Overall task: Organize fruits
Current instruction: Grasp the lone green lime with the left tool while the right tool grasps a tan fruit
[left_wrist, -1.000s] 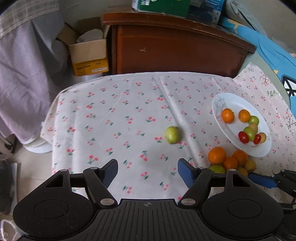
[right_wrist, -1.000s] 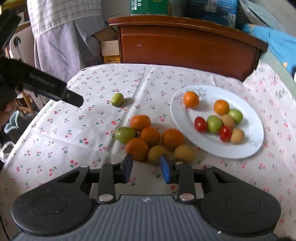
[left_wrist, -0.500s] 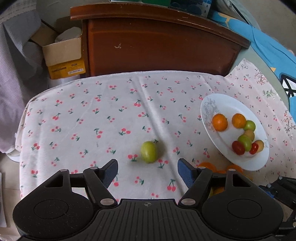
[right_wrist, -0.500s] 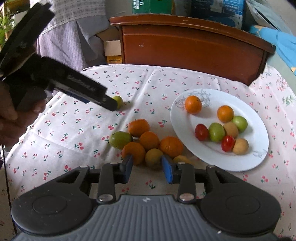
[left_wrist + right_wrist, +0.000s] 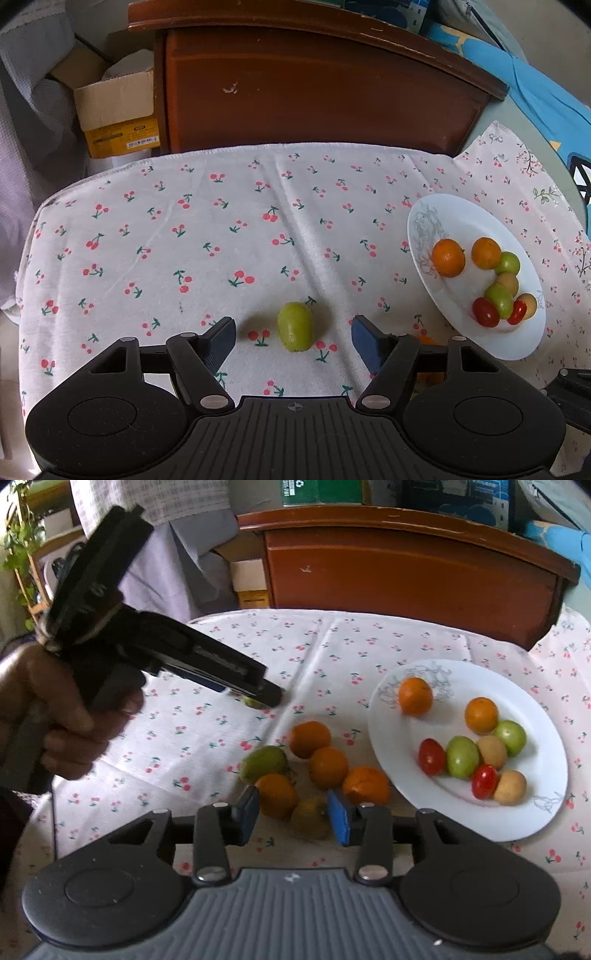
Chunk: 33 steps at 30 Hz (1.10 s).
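A lone green fruit lies on the cherry-print cloth, right between the fingers of my left gripper. Its jaws are closing, with a gap still on both sides of the fruit. In the right wrist view a hand holds that left gripper over the fruit, which peeks out under its tip. My right gripper hangs low over a loose heap of oranges and a green fruit. Its jaws are opening around an orange and a dull yellow fruit. The white plate holds several fruits.
A dark wooden headboard stands behind the table's far edge. A cardboard box sits on the floor at the back left. Blue bedding lies at the far right. The cloth drops off at the left edge.
My left gripper came forward and down until the green fruit sat between its fingers, and it entered the right wrist view. My right gripper's jaws widened and edged closer to the heap.
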Each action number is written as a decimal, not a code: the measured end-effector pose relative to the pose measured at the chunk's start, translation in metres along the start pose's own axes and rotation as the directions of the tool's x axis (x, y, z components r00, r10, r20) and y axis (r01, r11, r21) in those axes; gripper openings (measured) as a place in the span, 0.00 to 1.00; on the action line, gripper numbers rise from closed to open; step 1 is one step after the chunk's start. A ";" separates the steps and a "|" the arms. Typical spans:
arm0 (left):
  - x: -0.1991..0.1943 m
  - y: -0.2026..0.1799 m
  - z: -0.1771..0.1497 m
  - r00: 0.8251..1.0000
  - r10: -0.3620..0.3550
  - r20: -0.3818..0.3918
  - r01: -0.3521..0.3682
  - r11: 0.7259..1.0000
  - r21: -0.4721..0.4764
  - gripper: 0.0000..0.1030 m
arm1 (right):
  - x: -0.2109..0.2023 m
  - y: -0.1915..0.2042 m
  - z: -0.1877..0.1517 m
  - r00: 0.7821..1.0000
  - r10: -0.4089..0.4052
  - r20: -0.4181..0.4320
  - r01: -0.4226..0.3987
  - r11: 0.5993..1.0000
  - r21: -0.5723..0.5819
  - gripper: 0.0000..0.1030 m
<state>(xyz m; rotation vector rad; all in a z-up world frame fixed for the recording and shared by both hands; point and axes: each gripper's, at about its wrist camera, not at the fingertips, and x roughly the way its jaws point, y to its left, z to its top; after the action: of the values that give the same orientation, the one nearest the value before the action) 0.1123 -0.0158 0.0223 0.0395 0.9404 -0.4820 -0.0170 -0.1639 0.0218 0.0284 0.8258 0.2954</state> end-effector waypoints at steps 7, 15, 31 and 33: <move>0.003 -0.003 -0.001 1.000 -0.001 0.001 0.001 1.000 0.008 0.62 | 0.001 0.006 0.001 1.000 -0.018 -0.011 0.017 0.996 -0.083 0.37; 0.006 -0.007 -0.004 1.000 0.002 0.006 -0.002 0.999 0.047 0.62 | -0.001 0.002 0.001 0.999 -0.018 -0.029 0.017 0.998 -0.054 0.38; 0.006 -0.010 -0.005 1.000 0.008 0.019 -0.010 0.997 0.083 0.40 | -0.009 -0.005 0.003 0.997 0.005 -0.078 -0.008 0.999 -0.045 0.36; 0.006 -0.009 -0.005 1.000 0.011 0.020 -0.012 0.997 0.082 0.40 | -0.012 -0.002 0.003 0.997 -0.015 -0.073 0.007 0.994 -0.107 0.36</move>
<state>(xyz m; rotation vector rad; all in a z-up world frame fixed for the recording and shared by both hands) 0.1075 -0.0252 0.0166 0.1143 0.9004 -0.5094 -0.0219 -0.1690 0.0324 -0.0870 0.8825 0.3313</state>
